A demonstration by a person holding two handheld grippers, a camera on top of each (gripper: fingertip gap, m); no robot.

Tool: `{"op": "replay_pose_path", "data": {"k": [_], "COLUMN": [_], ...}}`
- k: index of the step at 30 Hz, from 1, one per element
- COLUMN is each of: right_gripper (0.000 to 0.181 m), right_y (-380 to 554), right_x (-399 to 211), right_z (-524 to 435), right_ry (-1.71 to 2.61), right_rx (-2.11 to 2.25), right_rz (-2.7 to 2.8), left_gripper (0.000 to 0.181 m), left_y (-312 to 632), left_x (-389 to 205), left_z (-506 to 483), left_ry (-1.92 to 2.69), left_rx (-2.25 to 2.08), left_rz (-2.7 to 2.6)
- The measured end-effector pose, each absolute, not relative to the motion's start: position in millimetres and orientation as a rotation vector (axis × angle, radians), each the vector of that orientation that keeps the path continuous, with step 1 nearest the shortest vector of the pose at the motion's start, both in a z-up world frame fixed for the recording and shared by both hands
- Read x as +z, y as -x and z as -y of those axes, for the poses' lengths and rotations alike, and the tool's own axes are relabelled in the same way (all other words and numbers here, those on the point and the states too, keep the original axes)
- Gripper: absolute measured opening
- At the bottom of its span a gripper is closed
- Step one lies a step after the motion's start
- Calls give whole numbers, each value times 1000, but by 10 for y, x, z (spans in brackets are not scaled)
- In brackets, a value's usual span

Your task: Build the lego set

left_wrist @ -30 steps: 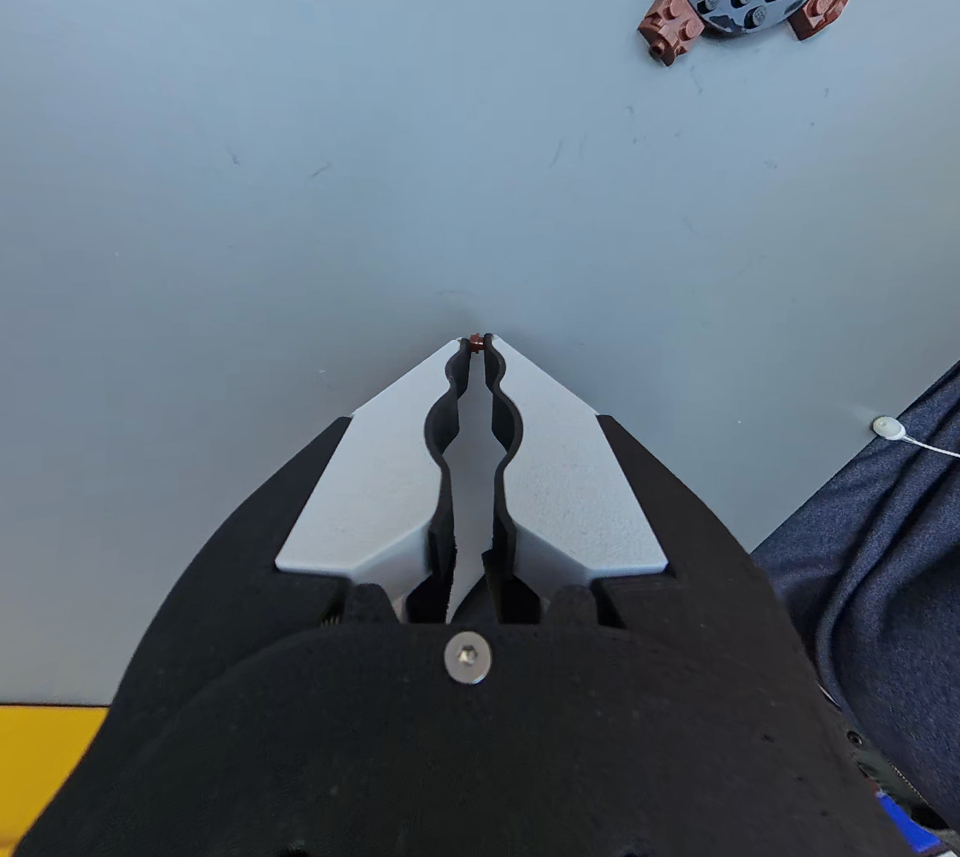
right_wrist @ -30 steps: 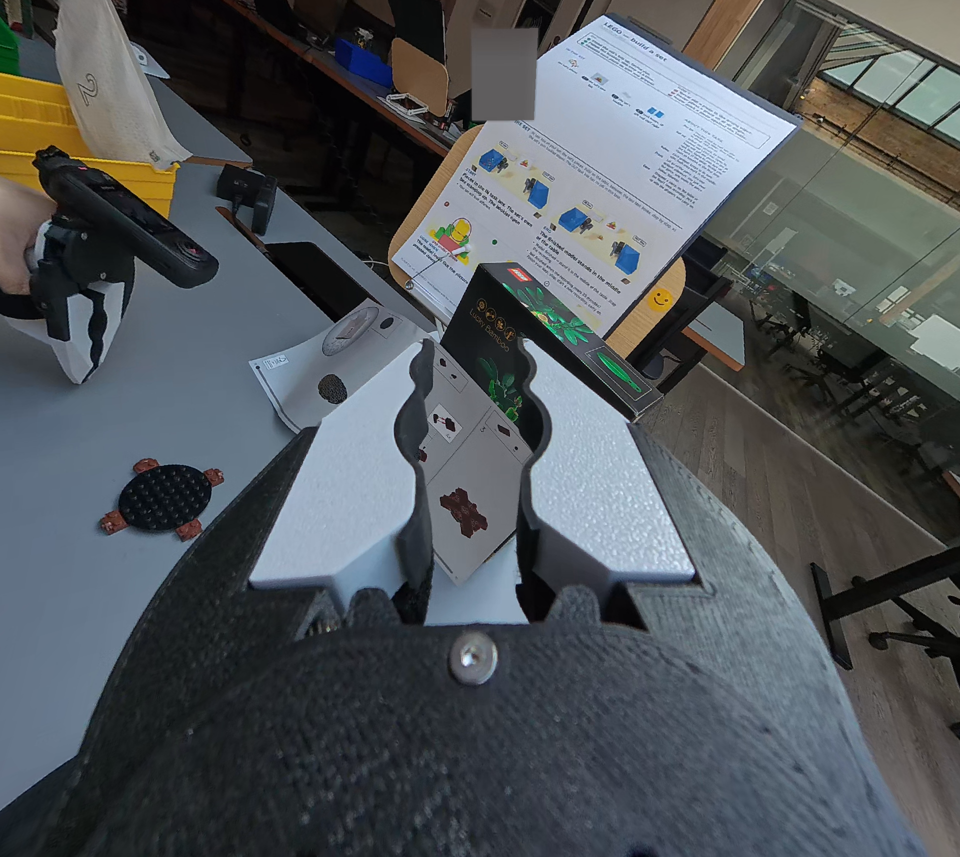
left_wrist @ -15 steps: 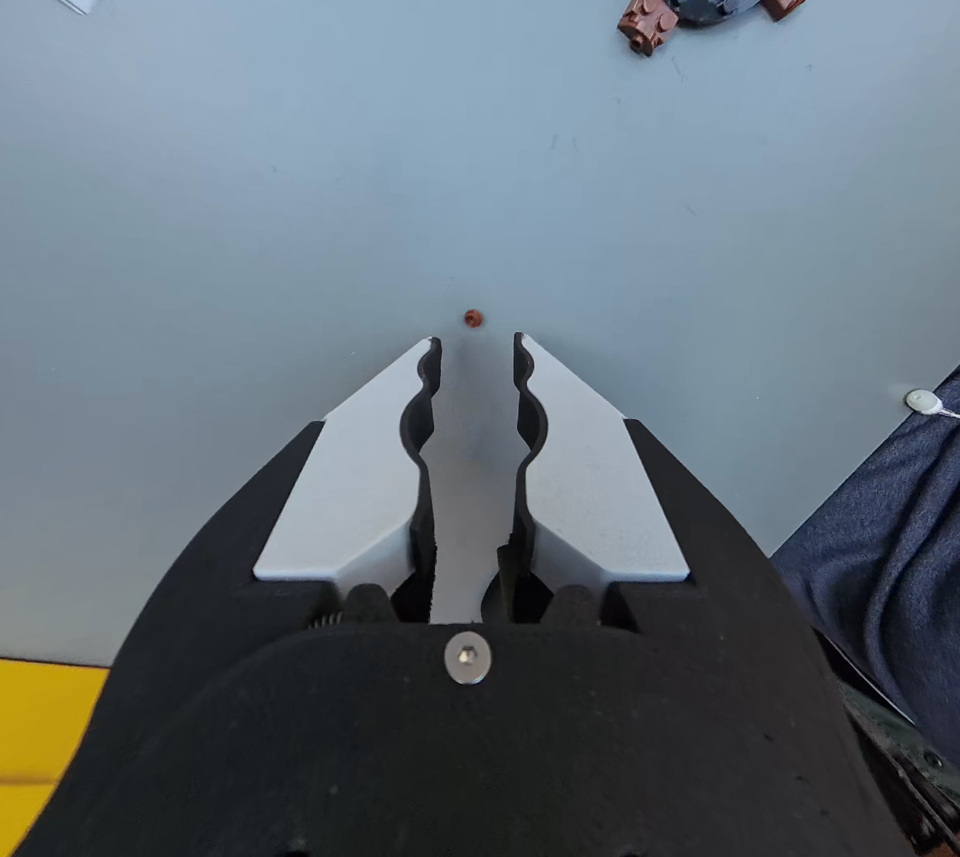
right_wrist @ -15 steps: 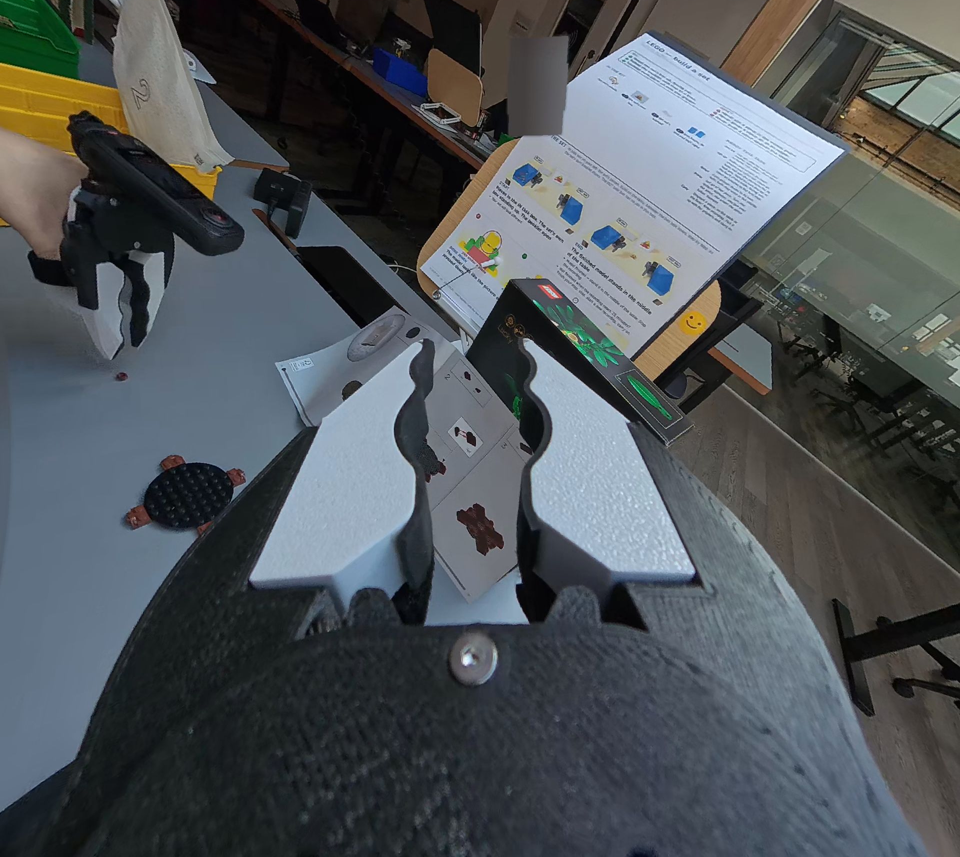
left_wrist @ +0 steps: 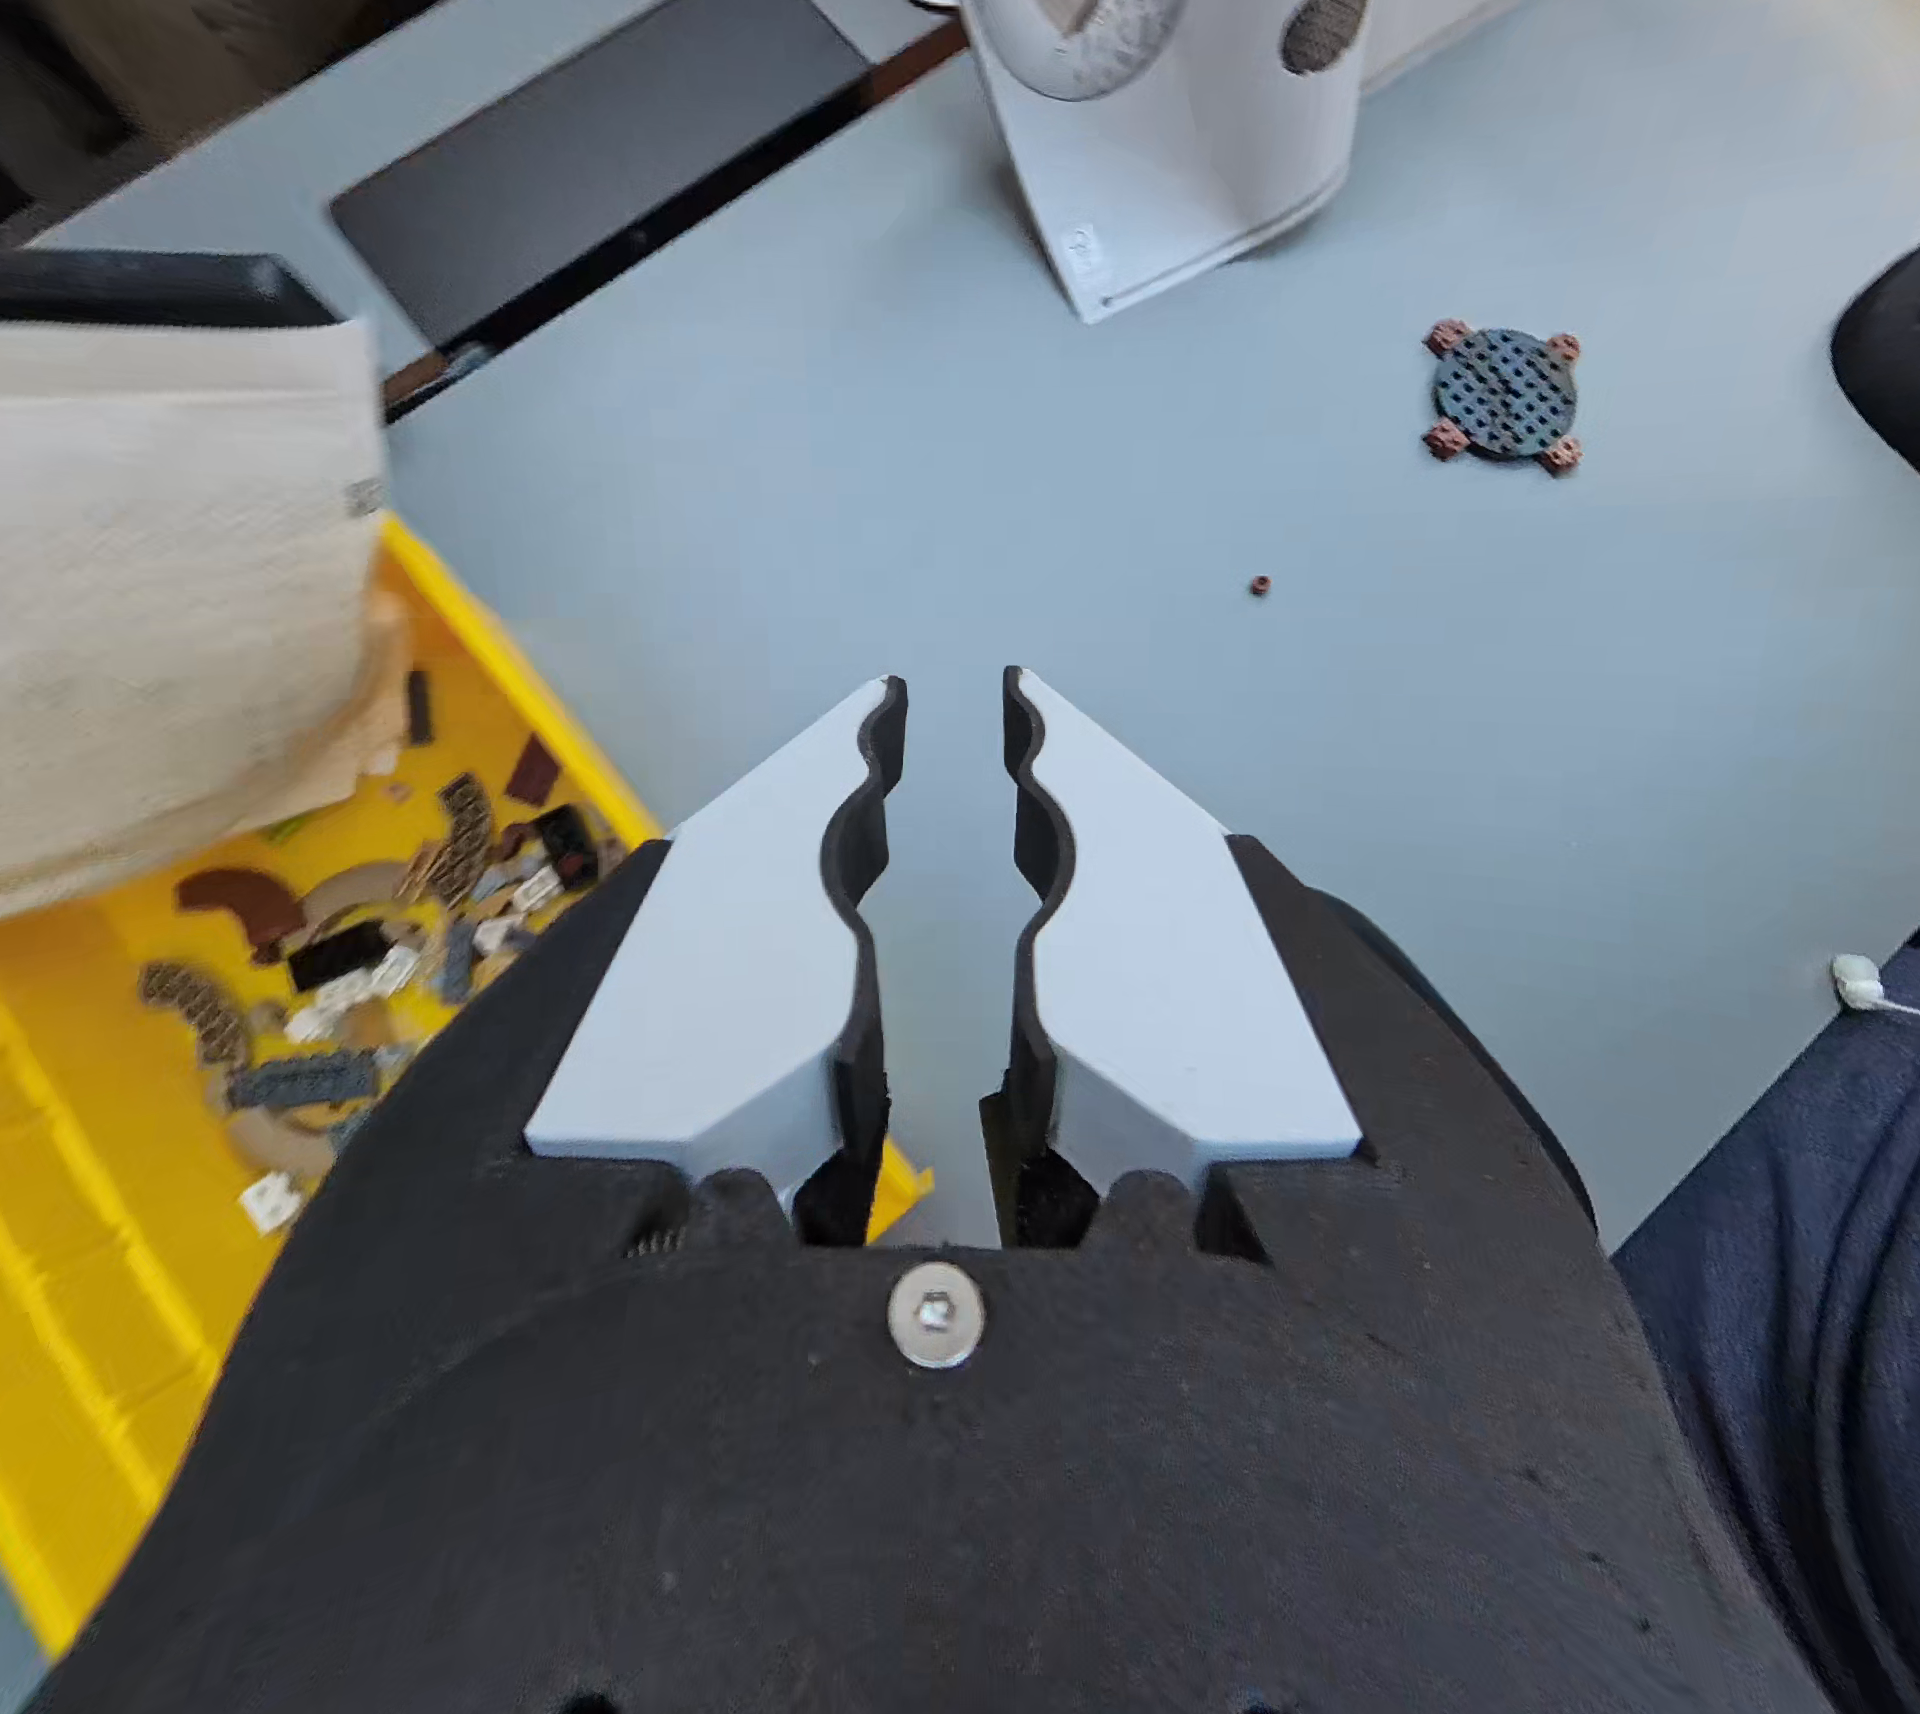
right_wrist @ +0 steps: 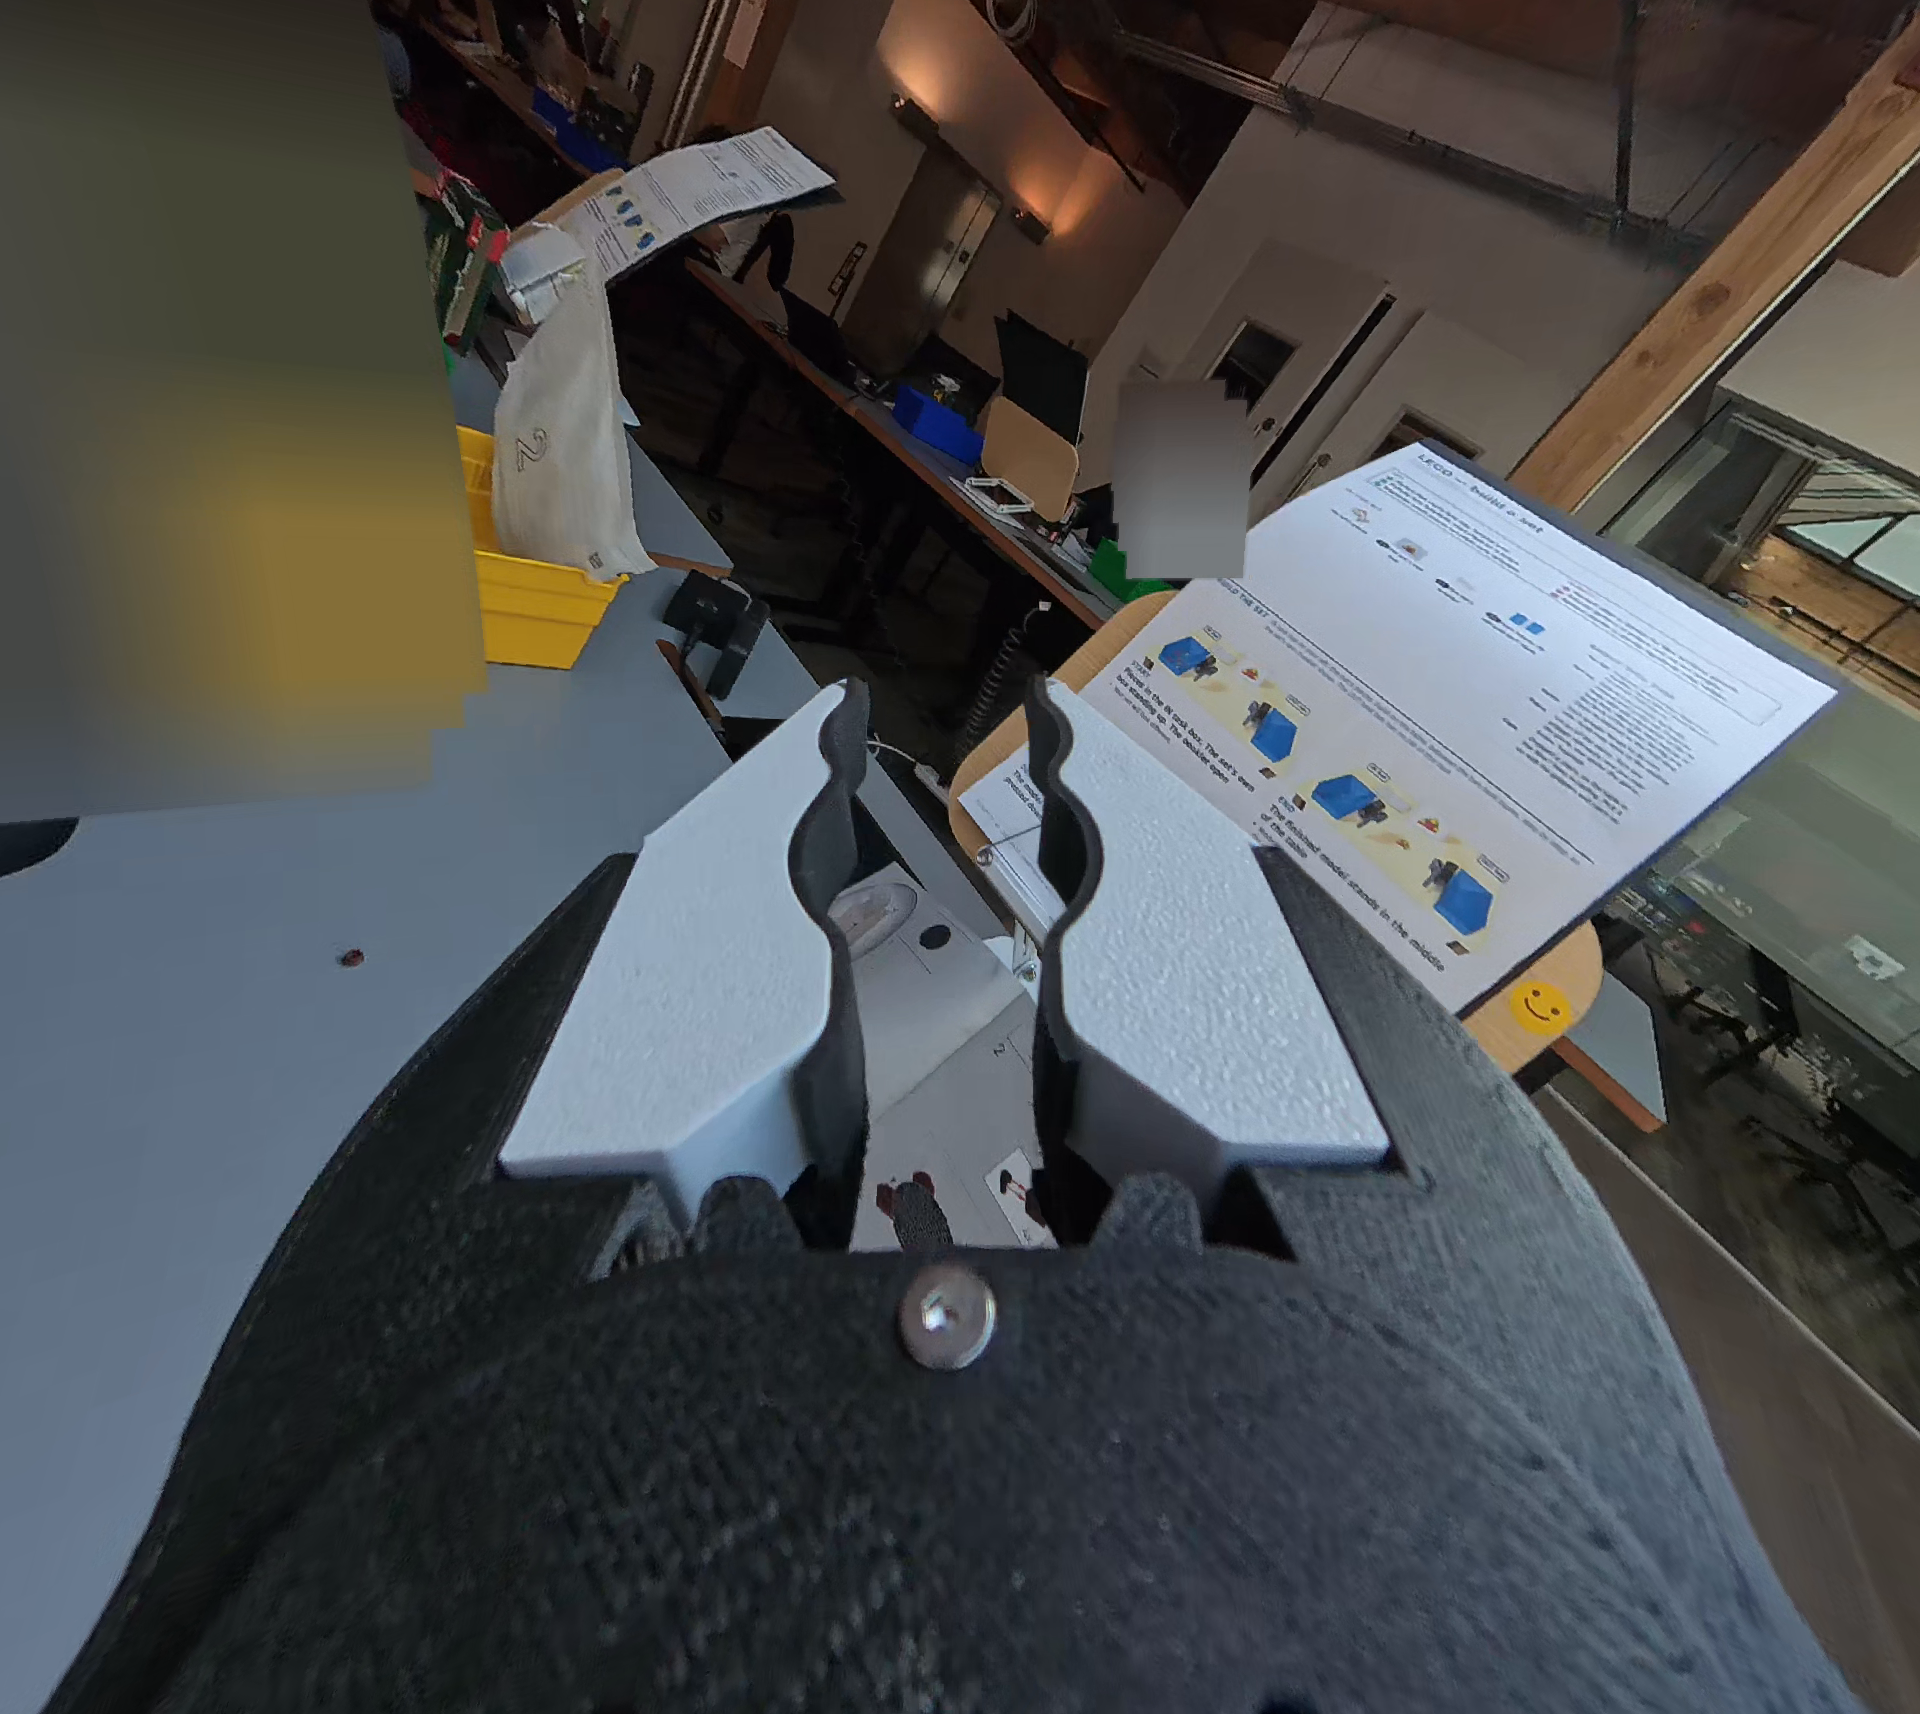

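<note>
A dark round studded plate [left_wrist: 1504, 403] with brown bricks at its four corners lies on the grey table [left_wrist: 935, 469] at the right. A tiny brown stud [left_wrist: 1260, 586] lies loose on the table between the plate and my left gripper [left_wrist: 954, 677]; it also shows in the right wrist view [right_wrist: 352, 957]. My left gripper is open and empty, held above the table beside a yellow bin [left_wrist: 125, 1145] of loose pieces. My right gripper [right_wrist: 945, 688] is open and empty, raised above the open instruction booklet [right_wrist: 935, 1020].
A white paper bag [left_wrist: 177, 584] hangs over the yellow bin. The instruction booklet [left_wrist: 1164, 54] lies at the table's far side, next to a black tablet [left_wrist: 603, 137]. A printed sheet on a board [right_wrist: 1455, 729] stands past the table edge. A blue-clad leg [left_wrist: 1787, 1301] is at the right. The gap from one gripper's tips to the other's is roughly 40 cm. The dark round studded plate [left_wrist: 1504, 403] is about 35 cm from both grippers' fingertips.
My left gripper opened and let go of the tiny brown stud, which now lies on the table. It then pulled back, rose and turned left toward the yellow bin. My right gripper tilted upward.
</note>
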State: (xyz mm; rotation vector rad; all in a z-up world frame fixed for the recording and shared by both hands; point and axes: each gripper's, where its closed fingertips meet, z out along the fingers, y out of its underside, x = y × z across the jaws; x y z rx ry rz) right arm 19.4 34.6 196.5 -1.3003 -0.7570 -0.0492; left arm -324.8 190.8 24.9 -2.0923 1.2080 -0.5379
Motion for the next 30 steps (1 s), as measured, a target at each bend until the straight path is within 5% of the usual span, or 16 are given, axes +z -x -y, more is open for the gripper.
{"op": "replay_pose_path", "data": {"k": [3,9,20,30], "right_gripper": [30,30,30,30], "right_y": [96,550,1014,1092], "right_x": [1978,1864,1327,1127], "right_z": [-392,-587,-833,-949], "right_ry": [1249,1273,1403,1467], "right_rx": [-37,-6,51,2], "right_rz": [798,802,823,881], "left_gripper": [36,33,6,20], "left_y": [3918,4566,4706,4366], "left_x": [203,-273,-849,-1240], "left_z": [-2081,-2407,-2918,-3153], "left_ry": [2192,2323,2247,2369], "left_rx": [-520,-462,14,-328], "left_rz": [-1072,-1084,-1558,-1503]}}
